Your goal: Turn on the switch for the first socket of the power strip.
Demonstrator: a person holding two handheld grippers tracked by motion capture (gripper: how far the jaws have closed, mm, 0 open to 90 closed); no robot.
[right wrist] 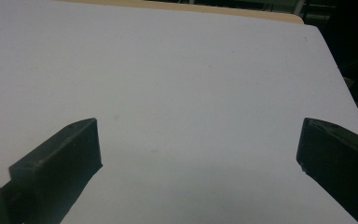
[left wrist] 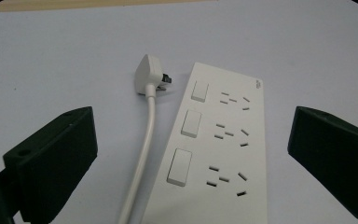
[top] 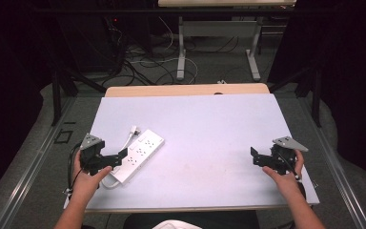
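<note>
A white power strip point(top: 140, 155) with three switches and three socket groups lies at the left of the white table point(top: 209, 129). Its white cord point(left wrist: 148, 135) runs beside it and ends in a loose plug point(left wrist: 150, 73) on the table by the strip's far end. My left gripper point(top: 116, 158) hovers at the strip's near end. In the left gripper view, the left gripper point(left wrist: 192, 126) stands open, jaws wide on either side of the strip point(left wrist: 223, 154) and not touching it. My right gripper point(top: 255, 157) is at the right side, open over bare table; the right gripper point(right wrist: 199, 135) holds nothing.
A wooden strip point(top: 186, 89) shows along the table's far edge. Beyond it lie floor cables point(top: 143, 62) and the legs of another table point(top: 181, 52). Metal rails point(top: 28, 162) flank the table on both sides.
</note>
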